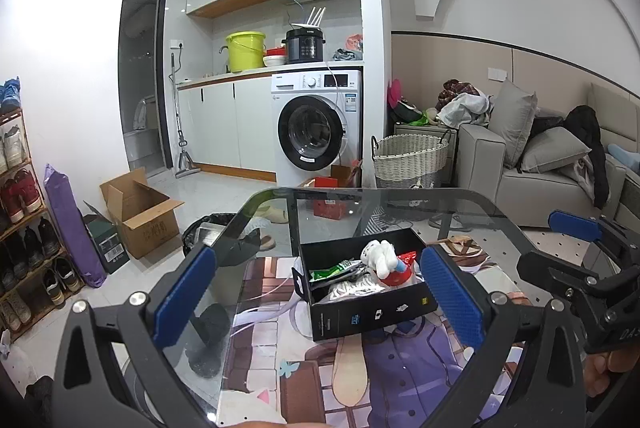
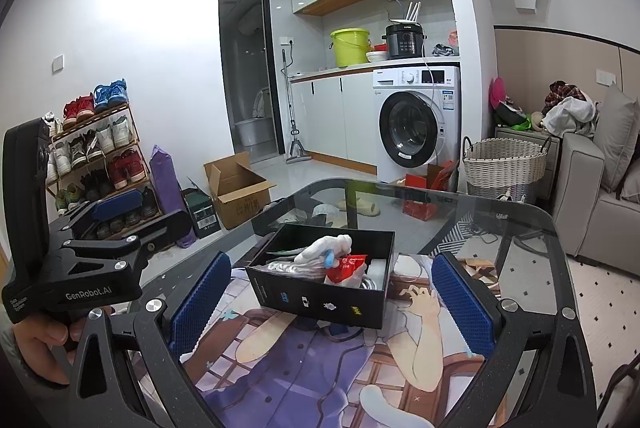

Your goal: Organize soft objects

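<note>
A black open box (image 1: pixel 372 312) (image 2: pixel 320 298) sits on a printed mat (image 1: pixel 400 368) (image 2: pixel 312 360) on a glass table. Inside lie a white plush toy (image 1: pixel 380 254) (image 2: pixel 326 248), a red packet (image 1: pixel 406 262) (image 2: pixel 346 266), a green packet (image 1: pixel 332 270) and pale wrapped items. My left gripper (image 1: pixel 318 296) is open and empty, its blue pads either side of the box, short of it. My right gripper (image 2: pixel 330 302) is open and empty, also framing the box from nearer. Each gripper shows at the edge of the other's view.
The glass table's rim (image 1: pixel 400 192) (image 2: pixel 440 190) curves beyond the box. On the floor are a cardboard box (image 1: pixel 140 216), a black bin (image 1: pixel 216 232), a shoe rack (image 2: pixel 96 156), a wicker basket (image 1: pixel 410 158) and a sofa (image 1: pixel 540 164).
</note>
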`<state>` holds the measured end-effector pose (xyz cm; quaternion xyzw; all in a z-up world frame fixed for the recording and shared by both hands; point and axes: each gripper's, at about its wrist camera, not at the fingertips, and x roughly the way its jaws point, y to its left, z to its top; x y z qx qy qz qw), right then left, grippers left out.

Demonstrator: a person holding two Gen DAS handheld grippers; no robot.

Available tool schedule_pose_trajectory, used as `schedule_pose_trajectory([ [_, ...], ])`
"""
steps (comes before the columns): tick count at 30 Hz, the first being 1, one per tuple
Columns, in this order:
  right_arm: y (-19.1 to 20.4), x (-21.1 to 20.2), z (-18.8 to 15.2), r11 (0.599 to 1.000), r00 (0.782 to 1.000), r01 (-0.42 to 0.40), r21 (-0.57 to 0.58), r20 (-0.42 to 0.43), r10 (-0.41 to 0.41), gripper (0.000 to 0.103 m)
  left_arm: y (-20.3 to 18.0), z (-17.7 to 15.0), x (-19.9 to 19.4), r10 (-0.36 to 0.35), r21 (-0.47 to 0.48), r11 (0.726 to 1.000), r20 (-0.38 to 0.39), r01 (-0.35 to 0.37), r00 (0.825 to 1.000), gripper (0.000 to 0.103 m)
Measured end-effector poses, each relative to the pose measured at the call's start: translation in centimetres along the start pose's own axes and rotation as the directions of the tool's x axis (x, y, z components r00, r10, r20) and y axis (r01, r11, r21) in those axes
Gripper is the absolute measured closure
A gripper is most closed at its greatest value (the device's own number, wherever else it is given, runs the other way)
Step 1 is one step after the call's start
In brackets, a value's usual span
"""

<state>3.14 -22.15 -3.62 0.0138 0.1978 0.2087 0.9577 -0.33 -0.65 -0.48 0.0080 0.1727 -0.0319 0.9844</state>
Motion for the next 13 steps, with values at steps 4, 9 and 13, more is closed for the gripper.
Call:
schedule_pose_trajectory([
  [4, -0.01, 0.04, -0.09, 1.000, 1.000, -0.002, -0.003, -0.002, 0.002, 0.001, 0.08, -0.06, 0.20, -0.009, -0.002, 1.000, -0.010, 0.009, 1.000, 0.000],
  [9, -0.02, 0.14, -0.18, 1.000, 1.000, -0.002, -0.005, -0.005, 0.002, 0.001, 0.16, -0.05, 0.37, -0.025, -0.014, 1.000, -0.022, 0.025, 0.999, 0.000],
  [13, -0.08, 0.17, -0.34, 1.000, 1.000, 0.000, -0.004, -0.006, 0.000, 0.001, 0.25, -0.06, 0.35, -0.023, -0.017, 1.000, -0.018, 0.023, 1.000, 0.000],
])
